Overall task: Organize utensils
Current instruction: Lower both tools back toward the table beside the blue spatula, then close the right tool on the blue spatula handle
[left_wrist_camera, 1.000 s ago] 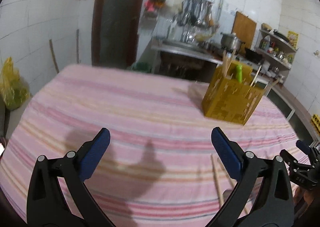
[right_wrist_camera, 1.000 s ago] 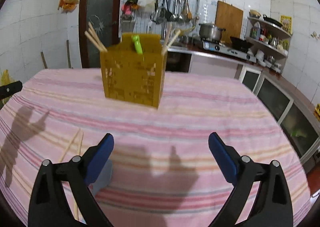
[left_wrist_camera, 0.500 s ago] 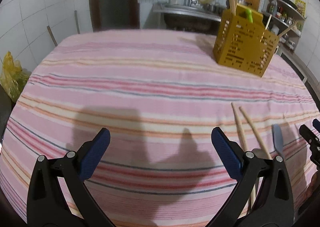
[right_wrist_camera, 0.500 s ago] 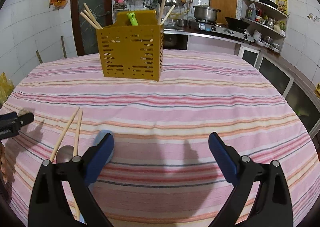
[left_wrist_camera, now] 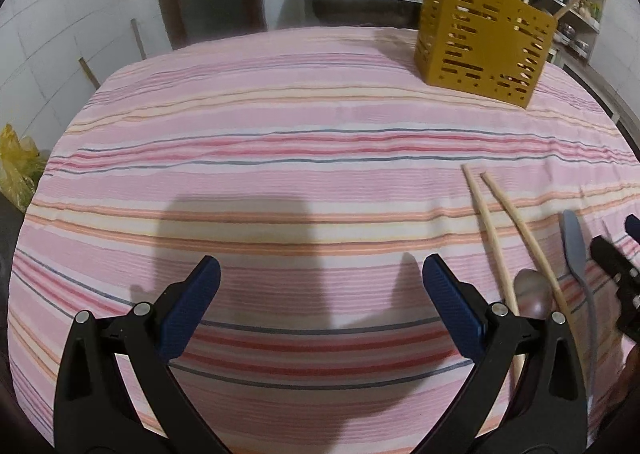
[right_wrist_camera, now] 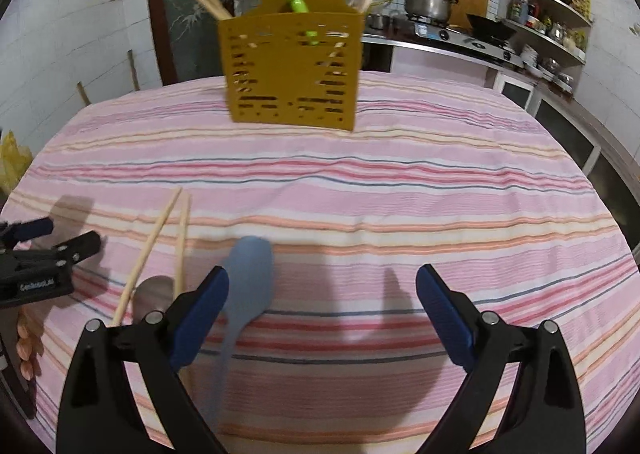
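The left tool point(left_wrist_camera: 320, 286) gapes wide, holding nothing, over the striped counter point(left_wrist_camera: 280, 158). Chopsticks point(right_wrist_camera: 176, 238), a metal spoon point(right_wrist_camera: 150, 296) and a grey spoon point(right_wrist_camera: 250, 282) lie beside the empty, wide-open right tool point(right_wrist_camera: 322, 294). The yellow holder point(right_wrist_camera: 292, 70) stands beyond.

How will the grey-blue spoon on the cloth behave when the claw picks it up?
The grey-blue spoon looks like thin plastic, so probably light. Its slim handle may twist between the pads. It lies flat on the striped cloth, so getting under it seems awkward.

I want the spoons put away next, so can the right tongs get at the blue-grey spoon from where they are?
Probably yes. The right tongs are open, and the blue-grey spoon lies flat on the tablecloth beside their left finger. Nothing covers it; the chopsticks lie apart, further left.
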Motion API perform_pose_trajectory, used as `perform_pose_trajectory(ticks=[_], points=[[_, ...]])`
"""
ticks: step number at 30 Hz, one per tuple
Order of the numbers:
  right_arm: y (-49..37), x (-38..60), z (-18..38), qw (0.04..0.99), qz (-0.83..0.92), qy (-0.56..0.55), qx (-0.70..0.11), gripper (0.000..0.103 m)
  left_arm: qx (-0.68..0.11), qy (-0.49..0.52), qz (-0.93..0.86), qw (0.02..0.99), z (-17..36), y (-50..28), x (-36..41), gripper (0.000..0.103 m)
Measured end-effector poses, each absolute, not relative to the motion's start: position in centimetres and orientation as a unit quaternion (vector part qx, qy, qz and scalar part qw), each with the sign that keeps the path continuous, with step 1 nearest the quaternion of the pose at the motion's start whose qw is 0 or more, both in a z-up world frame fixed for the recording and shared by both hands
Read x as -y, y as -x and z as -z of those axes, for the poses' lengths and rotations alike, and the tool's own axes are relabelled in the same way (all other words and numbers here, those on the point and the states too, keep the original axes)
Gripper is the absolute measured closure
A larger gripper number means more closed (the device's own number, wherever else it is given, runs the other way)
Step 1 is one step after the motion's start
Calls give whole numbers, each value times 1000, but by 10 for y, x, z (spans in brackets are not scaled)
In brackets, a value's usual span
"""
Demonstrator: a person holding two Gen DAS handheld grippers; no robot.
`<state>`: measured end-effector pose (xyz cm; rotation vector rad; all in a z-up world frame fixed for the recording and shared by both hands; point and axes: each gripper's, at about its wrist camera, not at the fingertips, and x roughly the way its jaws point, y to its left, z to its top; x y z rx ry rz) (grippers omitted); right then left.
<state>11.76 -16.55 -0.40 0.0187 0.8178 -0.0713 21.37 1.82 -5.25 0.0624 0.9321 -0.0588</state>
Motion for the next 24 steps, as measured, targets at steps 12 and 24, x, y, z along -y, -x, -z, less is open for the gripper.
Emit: perform_pose_trajectory(ticks=[12,24], points=[[-131,138,16,896,49,24,-441,28,-461,25,23,887,51,-219,-17,5],[-134,137,12,890,48,5,-453,48,-451,11,18,892,47,-217,-6,5]])
